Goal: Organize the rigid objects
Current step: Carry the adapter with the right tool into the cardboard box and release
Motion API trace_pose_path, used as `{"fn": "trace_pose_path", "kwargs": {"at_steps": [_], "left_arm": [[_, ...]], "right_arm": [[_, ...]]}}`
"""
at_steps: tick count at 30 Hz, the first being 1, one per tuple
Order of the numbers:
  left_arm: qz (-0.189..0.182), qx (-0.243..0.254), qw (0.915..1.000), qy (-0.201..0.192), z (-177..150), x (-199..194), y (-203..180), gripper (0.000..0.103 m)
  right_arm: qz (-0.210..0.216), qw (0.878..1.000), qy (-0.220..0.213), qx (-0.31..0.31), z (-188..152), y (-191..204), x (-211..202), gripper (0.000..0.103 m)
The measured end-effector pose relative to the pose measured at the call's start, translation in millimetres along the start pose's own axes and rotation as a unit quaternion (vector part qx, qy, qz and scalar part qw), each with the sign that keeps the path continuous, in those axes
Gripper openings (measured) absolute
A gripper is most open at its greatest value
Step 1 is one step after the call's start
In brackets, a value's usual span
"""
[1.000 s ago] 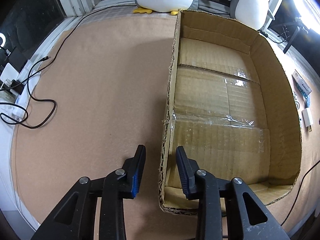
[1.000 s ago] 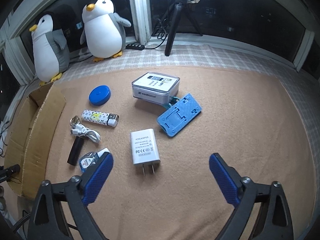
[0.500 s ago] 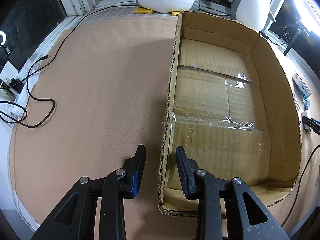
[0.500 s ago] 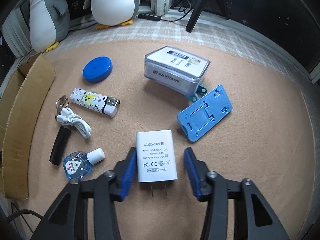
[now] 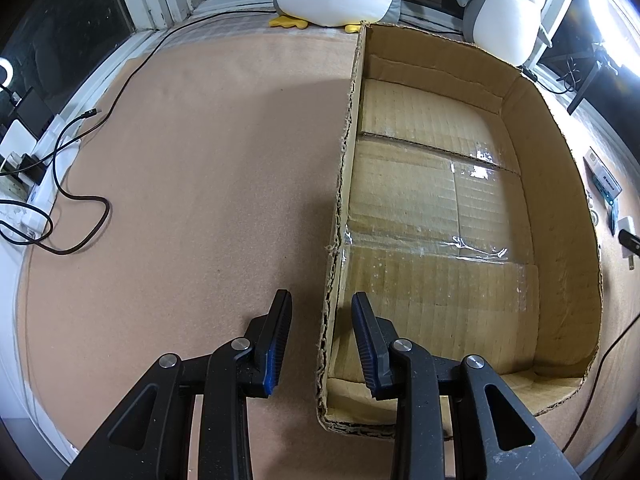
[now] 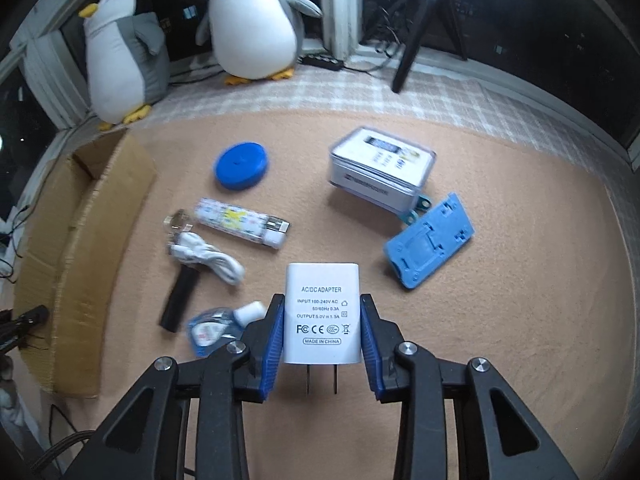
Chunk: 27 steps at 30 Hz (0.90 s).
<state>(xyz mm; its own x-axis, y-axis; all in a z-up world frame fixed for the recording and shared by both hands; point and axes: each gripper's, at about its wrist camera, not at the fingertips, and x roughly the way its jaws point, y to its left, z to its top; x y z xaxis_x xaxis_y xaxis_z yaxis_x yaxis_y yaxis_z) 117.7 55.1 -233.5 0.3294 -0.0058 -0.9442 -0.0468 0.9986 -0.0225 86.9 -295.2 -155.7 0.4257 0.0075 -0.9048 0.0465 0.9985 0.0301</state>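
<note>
A white AC/DC adapter (image 6: 320, 308) lies prongs toward me on the tan mat. My right gripper (image 6: 321, 300) is closing on it, and both blue pads touch its long sides. In the left wrist view the empty cardboard box (image 5: 560, 184) fills the right half. My left gripper (image 5: 320, 312) straddles the box's left wall near the front corner. Its jaws stand narrowly apart, with a gap between each pad and the wall. The adapter (image 5: 626, 226) also shows at the far right edge there.
Around the adapter lie a blue round case (image 6: 241, 165), a patterned lighter (image 6: 240, 222), a white cable (image 6: 208, 256), a black stick (image 6: 180, 300), a small bottle (image 6: 216, 326), a clear-cased box (image 6: 380, 168) and a blue stand (image 6: 430, 240). Two plush penguins (image 6: 252, 20) and a tripod (image 6: 416, 32) stand behind.
My right gripper moved forward over the adapter and its jaws narrowed from wide apart onto the adapter's sides. The left gripper and the box stayed as they were.
</note>
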Motion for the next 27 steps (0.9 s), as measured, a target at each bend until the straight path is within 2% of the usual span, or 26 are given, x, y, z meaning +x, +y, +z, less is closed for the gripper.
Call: {"fn": "trace_pose_path", "kwargs": {"at_steps": [8,13,21,27], "left_arm": [[0.0,-0.001,1.0,0.0,-0.2,-0.1,-0.1,0.034],[-0.002,-0.003,1.0,-0.001,1.4,-0.6,-0.3,0.034],[-0.002,-0.003,1.0,-0.002,1.5,-0.6,0.4,0.034],[-0.003,-0.005,1.0,-0.003,0.7,-0.5,1.0,0.034]], "right_arm": [[0.051,0.997,-0.037,-0.055,9.9,67.3,-34.4,0.032],[0.086,0.99,-0.044,-0.099,11.3,118.8,-43.8,0.032],[0.124,0.979,-0.033,-0.159,2.5,187.1,-36.3,0.032],[0.126,0.97,-0.009,-0.207,-7.0,231.2,-13.6,0.032]]}}
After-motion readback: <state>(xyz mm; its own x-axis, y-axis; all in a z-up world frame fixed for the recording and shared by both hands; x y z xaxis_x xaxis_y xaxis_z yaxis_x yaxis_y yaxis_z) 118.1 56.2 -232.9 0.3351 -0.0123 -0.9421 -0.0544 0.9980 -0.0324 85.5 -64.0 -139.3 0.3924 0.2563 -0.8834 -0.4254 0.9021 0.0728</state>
